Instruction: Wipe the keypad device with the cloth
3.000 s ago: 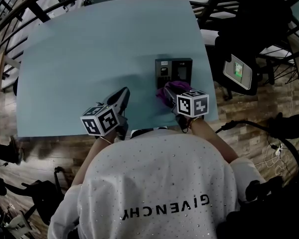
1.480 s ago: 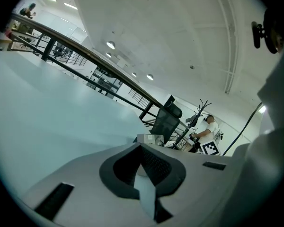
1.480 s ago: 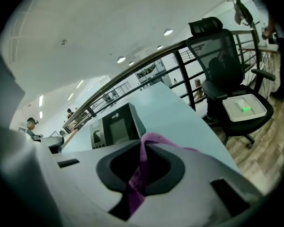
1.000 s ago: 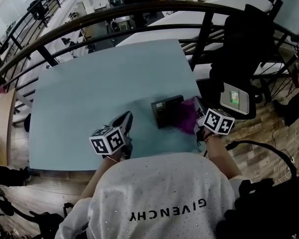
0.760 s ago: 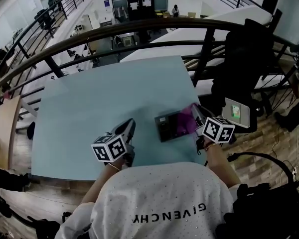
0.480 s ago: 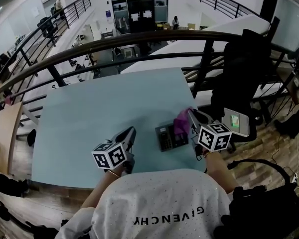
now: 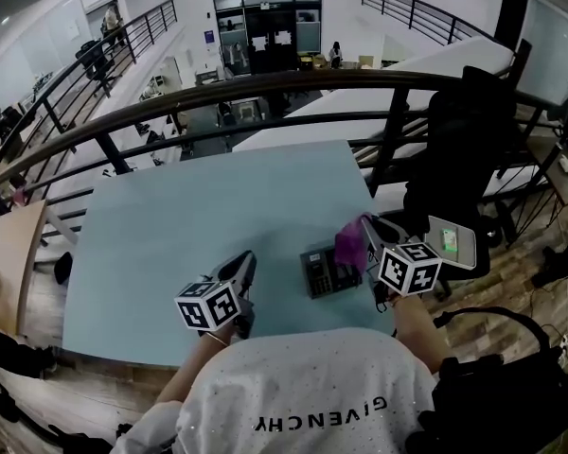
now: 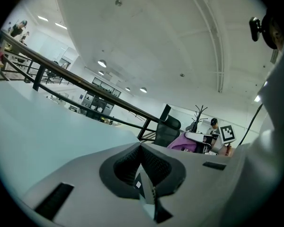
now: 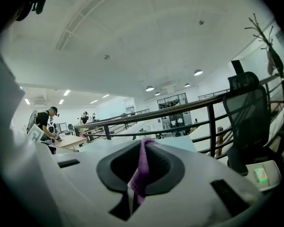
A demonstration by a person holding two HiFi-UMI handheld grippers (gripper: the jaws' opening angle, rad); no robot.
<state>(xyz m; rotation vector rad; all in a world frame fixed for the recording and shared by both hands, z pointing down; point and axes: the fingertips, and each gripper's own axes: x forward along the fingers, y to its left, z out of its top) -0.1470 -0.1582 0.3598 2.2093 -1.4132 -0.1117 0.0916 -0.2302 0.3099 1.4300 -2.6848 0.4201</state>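
The right hand-held gripper (image 7: 364, 227) pinches the cloth (image 7: 348, 241) beside the keypad device (image 7: 320, 273); best swept flat, gently. The left hand-held gripper (image 7: 247, 259) is pressed together, empty.

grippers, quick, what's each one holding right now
Left gripper: closed, empty.
Right gripper: closed on the purple cloth.

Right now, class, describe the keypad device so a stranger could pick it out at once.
Find the pale blue table, then its near right part. The keypad device lies there, a dark flat slab with rows of keys, next to the purple cloth that the right gripper holds; nothing else there is dark and flat.
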